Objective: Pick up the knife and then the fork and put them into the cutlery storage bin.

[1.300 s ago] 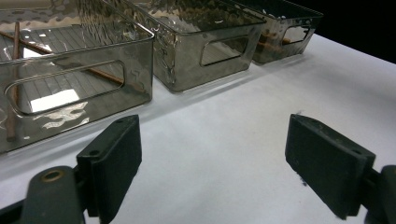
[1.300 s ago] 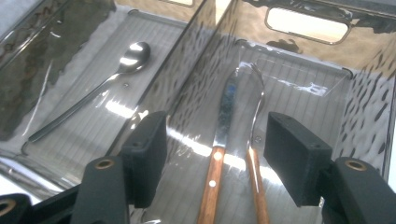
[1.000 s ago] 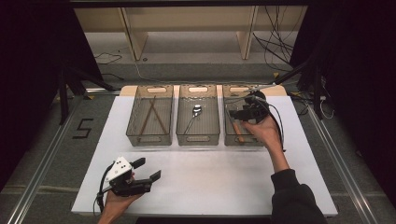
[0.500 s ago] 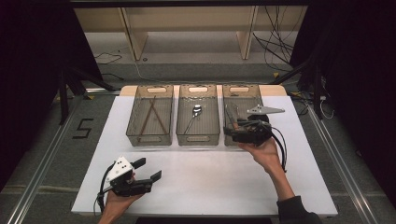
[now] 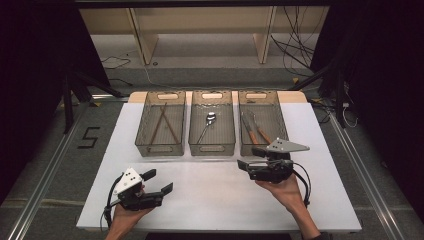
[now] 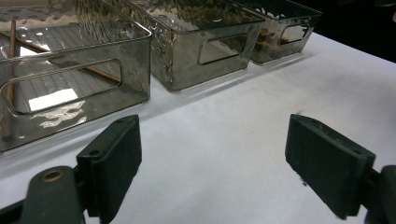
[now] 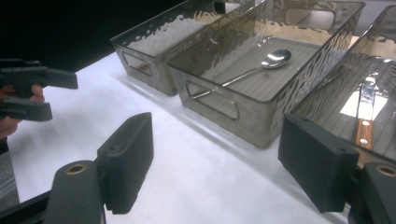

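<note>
- Left gripper (image 5: 159, 181): nearest the person, at the near-left of the flat white matt desk (image 5: 215, 200). Its black blocky padded jaws stand wide apart w/ nothing between them, just bare desk in the left gripper view (image 6: 215, 158).
- Right gripper (image 5: 247, 157): black, w/ a grey three-cornered plate on top, held just in front of the near end of the right-hand bin. Its jaws have just been opening and are now spread wide and empty. They point across the desk toward the person's left, not into a bin.
- Key relation: the two steel knives w/ brown wooden handles (image 5: 251, 131) lie in the smoky see-through plastic right bin (image 5: 256, 96), just beyond the right gripper. In the right gripper view (image 7: 215, 154) they sit off the right jaw's side (image 7: 364, 126). Their long axis runs near-to-far along the bin, handles at the near end. The right hand is far nearer; the left is well apart.
- Judgement: any reach back for the knives means turning the jaws toward the bin and coming in over its near wall.
- Middle bin (image 5: 212, 148), same ribbed-floor tinted plastic w/ cut-out handles: one shiny steel spoon (image 5: 207, 125), bowl at the far end, stem slanting near-left.
- Left bin (image 5: 155, 148): thin brown sticks, prob. chopsticks (image 5: 162, 125), crossed, roughly lengthways.
</note>
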### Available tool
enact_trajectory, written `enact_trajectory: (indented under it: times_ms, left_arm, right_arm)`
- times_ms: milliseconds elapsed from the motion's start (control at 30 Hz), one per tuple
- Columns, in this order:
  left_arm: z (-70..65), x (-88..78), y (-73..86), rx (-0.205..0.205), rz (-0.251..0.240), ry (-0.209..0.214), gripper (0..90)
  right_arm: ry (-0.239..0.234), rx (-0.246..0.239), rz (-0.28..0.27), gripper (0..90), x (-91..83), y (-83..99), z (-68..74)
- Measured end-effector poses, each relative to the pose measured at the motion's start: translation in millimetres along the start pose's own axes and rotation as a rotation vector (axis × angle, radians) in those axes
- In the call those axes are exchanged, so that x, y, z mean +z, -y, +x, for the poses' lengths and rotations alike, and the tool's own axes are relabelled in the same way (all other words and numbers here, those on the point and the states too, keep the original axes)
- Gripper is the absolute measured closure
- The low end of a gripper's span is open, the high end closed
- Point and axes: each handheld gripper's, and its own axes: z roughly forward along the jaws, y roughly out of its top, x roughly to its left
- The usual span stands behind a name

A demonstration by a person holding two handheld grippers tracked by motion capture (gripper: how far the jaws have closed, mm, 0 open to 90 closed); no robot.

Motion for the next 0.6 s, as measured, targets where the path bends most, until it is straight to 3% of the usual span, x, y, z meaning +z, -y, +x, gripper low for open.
enact_trajectory:
  times_ms: [200, 600]
  left_arm:
    - [0.4, -2.1, 0.0, -0.002, -0.005, -0.001, 18.3]
    - [-0.4, -1.4, -0.1, -0.006, -0.004, 0.007, 18.2]
  right_arm:
    - [-0.004, -0.008, -0.041, 26.6, -5.7, 17.7, 5.8]
    - [-0.011, 0.033, -0.111, 22.1, -25.1, 59.0, 8.2]
